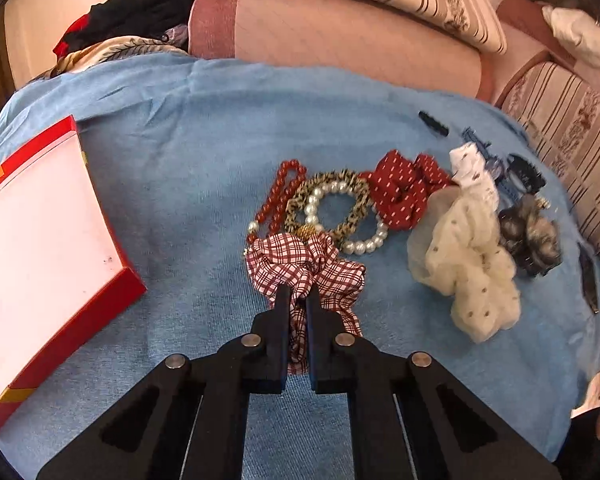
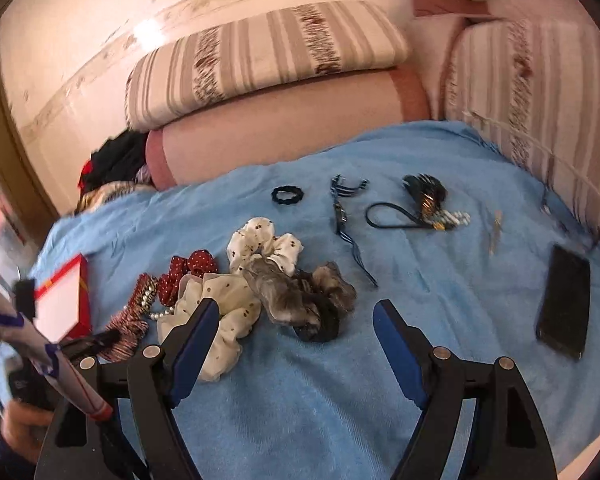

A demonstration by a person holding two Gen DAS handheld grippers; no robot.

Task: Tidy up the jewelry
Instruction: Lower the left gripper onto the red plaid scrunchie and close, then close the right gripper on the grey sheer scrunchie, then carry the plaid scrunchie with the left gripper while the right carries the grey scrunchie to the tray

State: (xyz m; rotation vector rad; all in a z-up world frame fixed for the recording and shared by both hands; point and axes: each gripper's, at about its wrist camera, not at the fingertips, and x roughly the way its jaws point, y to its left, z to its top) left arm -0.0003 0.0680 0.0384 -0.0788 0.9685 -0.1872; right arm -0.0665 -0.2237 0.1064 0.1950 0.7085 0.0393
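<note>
I see a red-and-white plaid scrunchie [image 1: 304, 268] lying nearest on the blue cloth [image 1: 180, 184], my left gripper [image 1: 298, 300] pinched onto its near edge. Just beyond it a pearl bracelet [image 1: 352, 220], a leopard-print band [image 1: 332, 200] and red beads [image 1: 280, 196] overlap. To the right lie a red dotted scrunchie [image 1: 404, 192] and a cream one [image 1: 468, 268]. A red box [image 1: 40, 240], open, sits far left.

Bare blue cloth [image 1: 188, 184] lies open between the red box [image 1: 40, 248] at left and the crowded scrunchie pile [image 1: 380, 216] at right, sofa cushions [image 1: 340, 36] blocking the far side.
</note>
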